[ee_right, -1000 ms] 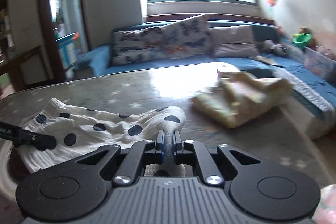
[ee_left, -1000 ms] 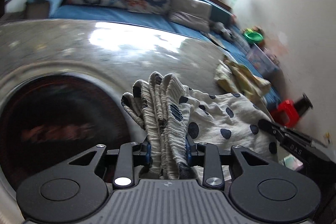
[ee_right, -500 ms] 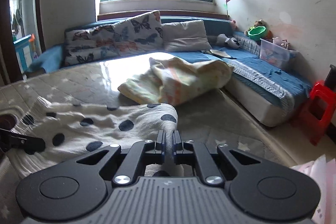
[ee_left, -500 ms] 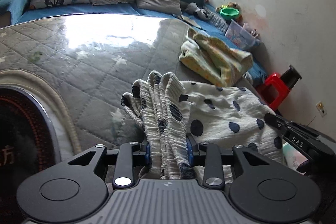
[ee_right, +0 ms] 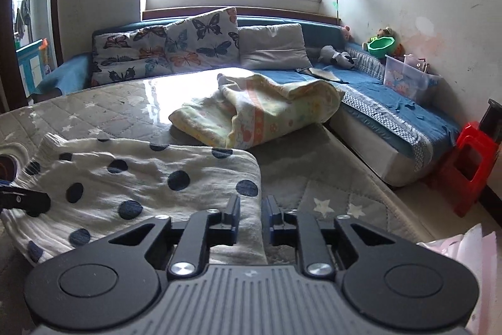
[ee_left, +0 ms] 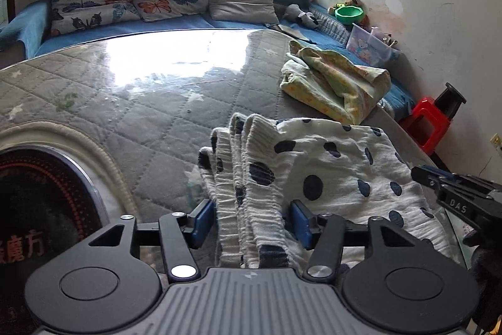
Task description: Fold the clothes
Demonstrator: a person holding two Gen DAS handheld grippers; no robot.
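Your left gripper [ee_left: 252, 223] is opening — its blue pads stand clear on either side of the bunched, elastic-ribbed waistband end of the polka-dot garment [ee_left: 329, 175], which still lies between them but is no longer pinched. Your right gripper [ee_right: 251, 218] is just starting to part, jaws narrow, with the garment's folded edge running up between them; the pads look barely off the cloth.

The garment lies flat on the glass-topped quilted table [ee_left: 150, 121], directly ahead of both grippers. Its long axis runs across from one gripper to the other, waistband at your left hand, the smooth fold at your right. So the next fold probably turns on that axis: each hand is already at its own end, neither nearer the middle.

A crumpled yellow printed blanket [ee_right: 260, 112] sits beyond it, close but apart, toward the blue sofa.

Readable writing — "DAS" on the right gripper's finger seen from the left wrist [ee_left: 459, 204], and red Chinese characters, partly cut off, on the round dark appliance [ee_left: 34, 228] at the table's left.
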